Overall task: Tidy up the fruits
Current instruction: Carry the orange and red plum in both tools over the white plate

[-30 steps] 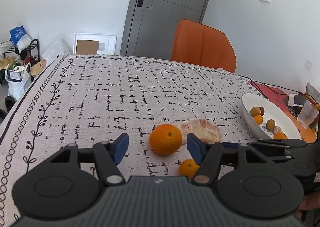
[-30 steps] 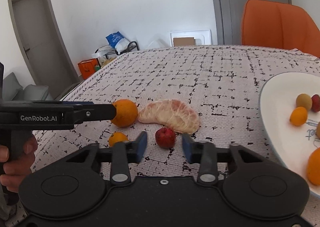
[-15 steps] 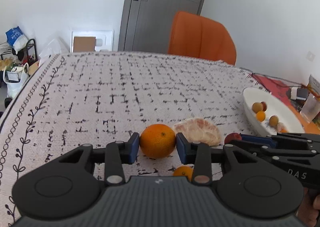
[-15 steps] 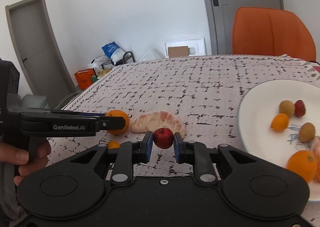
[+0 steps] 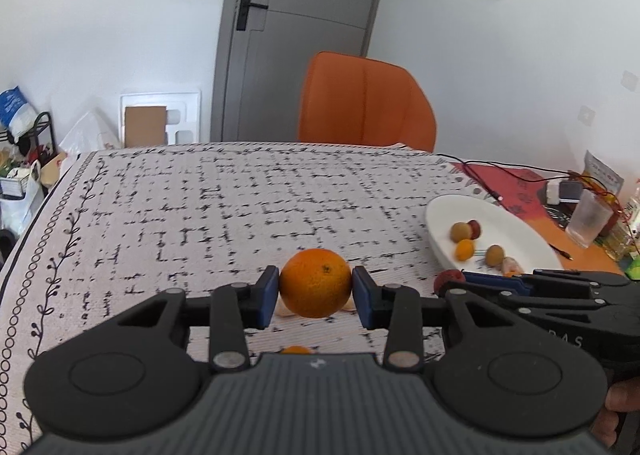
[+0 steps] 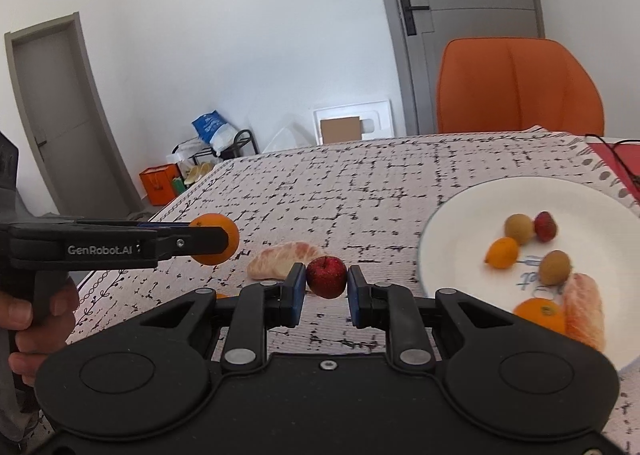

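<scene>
My left gripper (image 5: 315,290) is shut on a large orange (image 5: 315,282) and holds it above the tablecloth. In the right wrist view the same orange (image 6: 216,239) shows at the left, pinched by the left gripper's fingers (image 6: 200,241). My right gripper (image 6: 326,279) is shut on a small red fruit (image 6: 326,277), also lifted off the cloth. The white plate (image 6: 448,247) at the right holds several small fruits, an orange and a peeled pomelo piece. A peeled pomelo segment (image 6: 280,261) lies on the cloth behind the red fruit. A small orange (image 5: 296,349) peeks out under the left gripper.
The patterned tablecloth (image 5: 200,207) covers the table. An orange chair (image 5: 366,103) stands at the far edge before a grey door. Red cables, a clear cup (image 5: 591,223) and small items sit beyond the plate (image 5: 440,215). A person's hand (image 6: 36,319) grips the left tool's handle.
Both grippers closed on their fruits, the left on the large orange and the right on the red fruit. Both then rose off the cloth, and the plate now sits closer.
</scene>
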